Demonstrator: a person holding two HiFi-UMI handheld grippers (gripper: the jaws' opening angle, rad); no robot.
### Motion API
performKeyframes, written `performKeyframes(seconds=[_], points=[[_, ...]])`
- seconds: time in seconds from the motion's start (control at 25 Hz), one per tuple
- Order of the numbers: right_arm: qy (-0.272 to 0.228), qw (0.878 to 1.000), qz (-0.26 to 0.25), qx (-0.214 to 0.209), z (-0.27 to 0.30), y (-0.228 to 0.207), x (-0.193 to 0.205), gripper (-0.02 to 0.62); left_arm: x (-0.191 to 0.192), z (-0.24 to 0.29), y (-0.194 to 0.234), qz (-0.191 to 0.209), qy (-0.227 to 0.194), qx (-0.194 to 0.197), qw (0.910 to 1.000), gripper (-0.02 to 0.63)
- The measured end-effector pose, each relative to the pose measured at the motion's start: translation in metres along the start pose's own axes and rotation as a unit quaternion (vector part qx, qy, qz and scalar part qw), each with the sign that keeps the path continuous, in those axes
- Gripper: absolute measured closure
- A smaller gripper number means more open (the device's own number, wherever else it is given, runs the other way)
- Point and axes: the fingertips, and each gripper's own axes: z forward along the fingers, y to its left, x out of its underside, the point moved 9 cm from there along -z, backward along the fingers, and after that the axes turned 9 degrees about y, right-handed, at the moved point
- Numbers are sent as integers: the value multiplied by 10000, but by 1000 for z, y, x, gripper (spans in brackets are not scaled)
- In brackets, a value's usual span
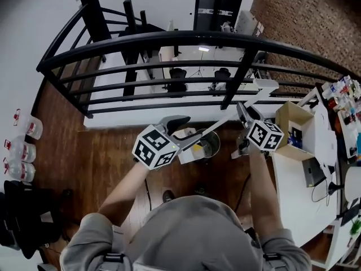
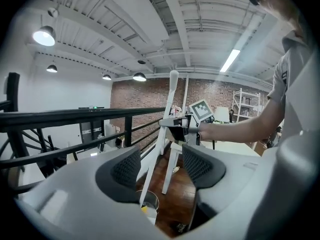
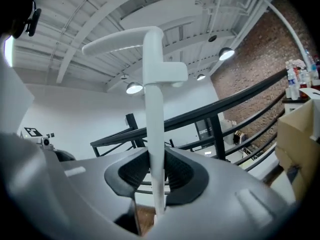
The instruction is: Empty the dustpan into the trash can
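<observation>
Just left of the trash can (image 1: 211, 145), the left claw (image 1: 185, 130) is held with its jaws apart and nothing gripped. The can is seen beyond them on the wooden floor (image 1: 107, 151). The dustpan (image 1: 189, 152) is held at the can's rim, and its white handle (image 1: 221, 121) is slanted up and away to the can's right. There the right claw (image 1: 242, 114) is clamped on that handle. Beyond the can, a black railing (image 1: 186, 38) is seen.
</observation>
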Motion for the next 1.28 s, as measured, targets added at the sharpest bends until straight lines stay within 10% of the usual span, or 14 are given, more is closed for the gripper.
performKeyframes(seconds=[0.64,1.28], points=[[-796,9807,1594,809,-81,-156,20,512,-19,139,-3,101,578,279,9979,353],[-559,9929,968,409,-52,-105,12,511,-3,102,-3,-70,511,-52,9987,353]])
